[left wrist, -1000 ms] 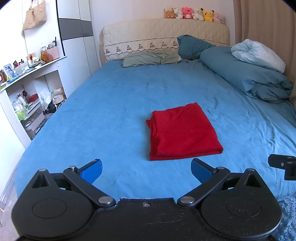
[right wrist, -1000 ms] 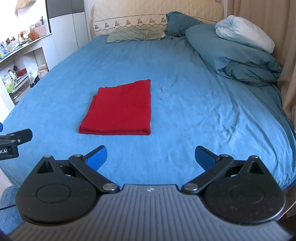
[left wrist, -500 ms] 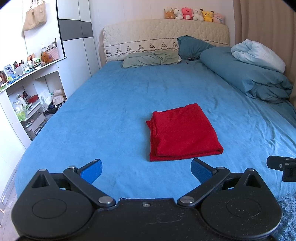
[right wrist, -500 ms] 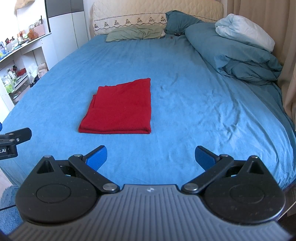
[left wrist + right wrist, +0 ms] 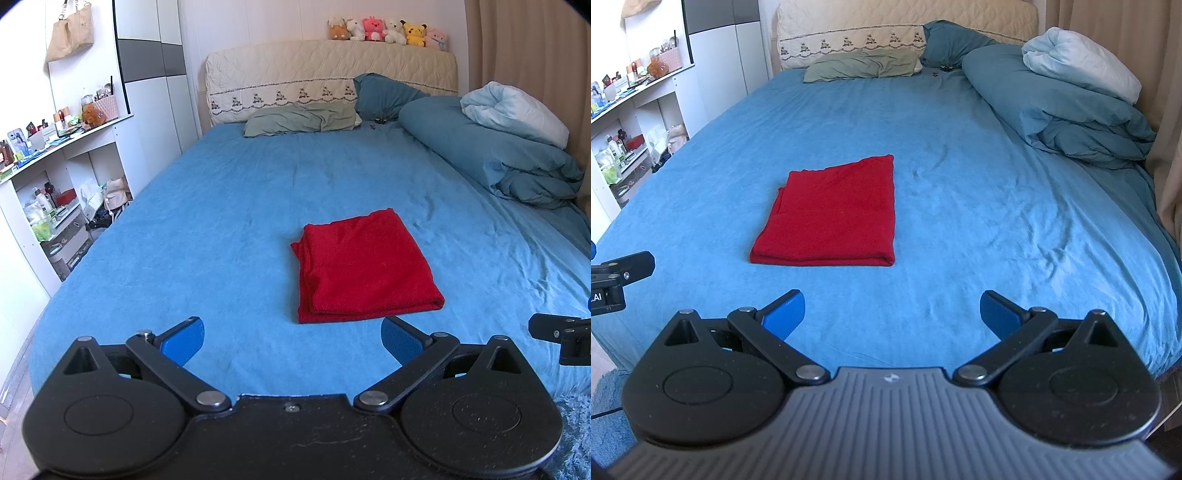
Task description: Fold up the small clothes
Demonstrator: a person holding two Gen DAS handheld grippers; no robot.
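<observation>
A red garment (image 5: 364, 264) lies folded into a flat rectangle on the blue bed sheet (image 5: 221, 229); it also shows in the right wrist view (image 5: 833, 218). My left gripper (image 5: 291, 339) is open and empty, hovering over the bed's near edge just short of the garment's front edge. My right gripper (image 5: 892, 314) is open and empty, near the foot of the bed, to the right of and behind the garment. Neither gripper touches the cloth.
A rolled blue duvet (image 5: 491, 155) with a pale pillow (image 5: 513, 110) lies along the bed's right side. Pillows (image 5: 303, 120) and a headboard (image 5: 328, 74) with plush toys are at the far end. White shelves (image 5: 55, 184) stand left. A curtain (image 5: 1167, 110) hangs right.
Almost nothing has changed; both grippers have stayed open, with a slight drift of the views. The garment has not moved.
</observation>
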